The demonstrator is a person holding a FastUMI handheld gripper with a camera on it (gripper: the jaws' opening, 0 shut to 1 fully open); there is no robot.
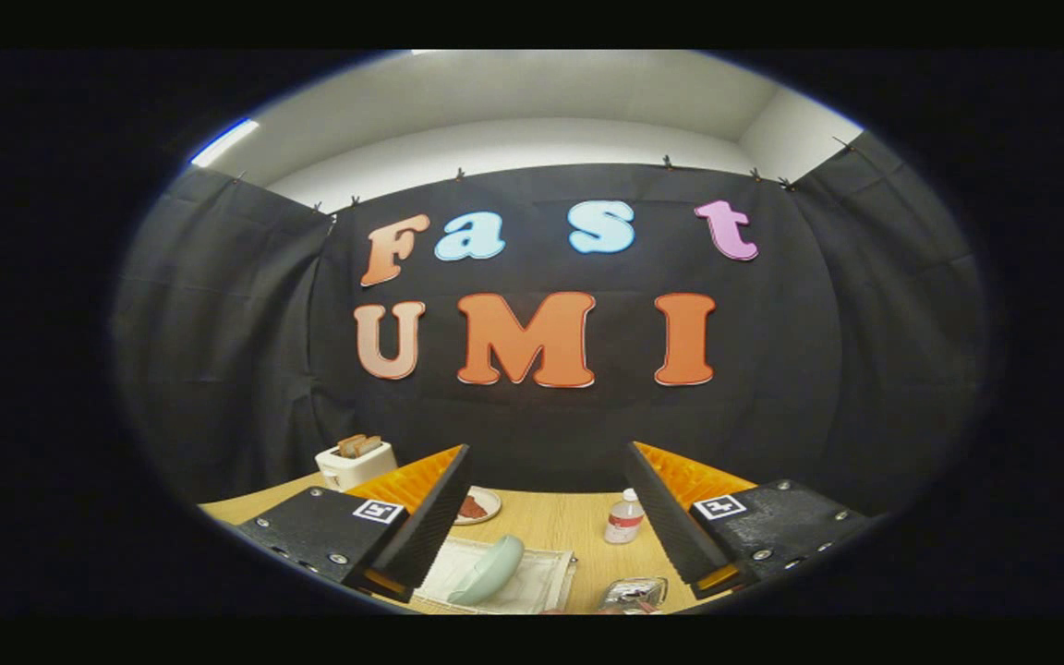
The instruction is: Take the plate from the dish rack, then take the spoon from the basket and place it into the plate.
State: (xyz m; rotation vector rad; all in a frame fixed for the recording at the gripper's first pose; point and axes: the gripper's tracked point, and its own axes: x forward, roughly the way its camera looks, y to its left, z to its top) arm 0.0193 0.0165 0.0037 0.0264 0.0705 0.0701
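Two fingers [546, 517] stand wide apart at the bottom of the frame, holding nothing. Low between them, the green plate [488, 570] leans in the white rack [546, 582]. Nothing looks done yet; I can't see the spoon.

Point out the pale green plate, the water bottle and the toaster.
pale green plate [488, 571]: gripper view, its curved underside.
water bottle [623, 519]: gripper view, its labelled body.
toaster [356, 465]: gripper view, its white front.

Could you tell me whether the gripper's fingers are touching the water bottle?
Apart. In the gripper view the open gripper holds nothing, and the water bottle stands on the table between its fingers with bare tabletop either side.
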